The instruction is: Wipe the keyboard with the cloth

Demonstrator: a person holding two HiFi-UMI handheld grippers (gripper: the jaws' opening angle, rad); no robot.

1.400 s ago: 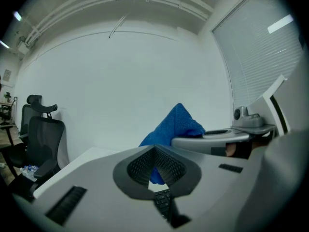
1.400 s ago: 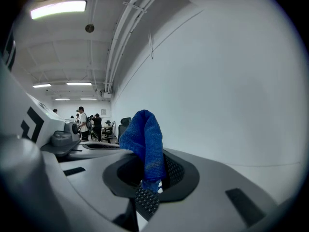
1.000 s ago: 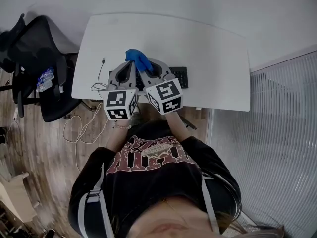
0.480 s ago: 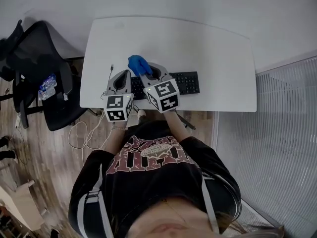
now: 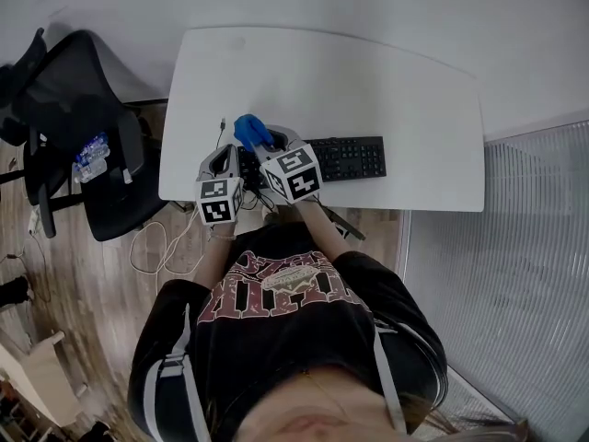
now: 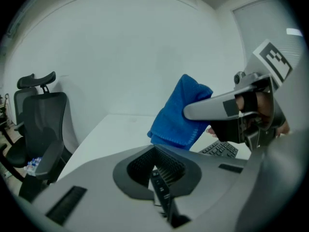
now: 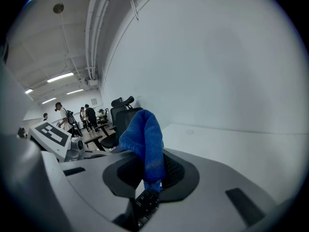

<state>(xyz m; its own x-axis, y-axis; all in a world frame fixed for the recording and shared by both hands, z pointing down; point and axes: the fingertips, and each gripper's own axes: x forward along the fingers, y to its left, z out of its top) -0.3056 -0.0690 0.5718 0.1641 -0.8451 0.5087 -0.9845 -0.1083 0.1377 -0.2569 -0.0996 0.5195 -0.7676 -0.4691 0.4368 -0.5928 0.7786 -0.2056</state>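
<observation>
A black keyboard (image 5: 347, 157) lies along the near edge of the white table (image 5: 368, 81). My right gripper (image 5: 260, 142) is shut on a blue cloth (image 5: 249, 129) over the keyboard's left end. In the right gripper view the cloth (image 7: 145, 139) stands bunched up out of the closed jaws (image 7: 147, 164), with keys visible below them. My left gripper (image 5: 225, 155) hovers just left of it, shut and holding nothing. In the left gripper view its jaws (image 6: 154, 151) meet; past them are the cloth (image 6: 181, 112) and keyboard keys (image 6: 220, 150).
A black office chair (image 5: 83, 145) stands left of the table, with cables on the wooden floor (image 5: 156, 242). A thin cable (image 5: 221, 123) lies at the table's left edge. A ribbed glass partition (image 5: 515, 274) runs along the right. People stand far off (image 7: 89, 114).
Both grippers have moved left along the keyboard, cloth still in the right one. More of the keyboard's right half now shows. The head view has shifted too.
</observation>
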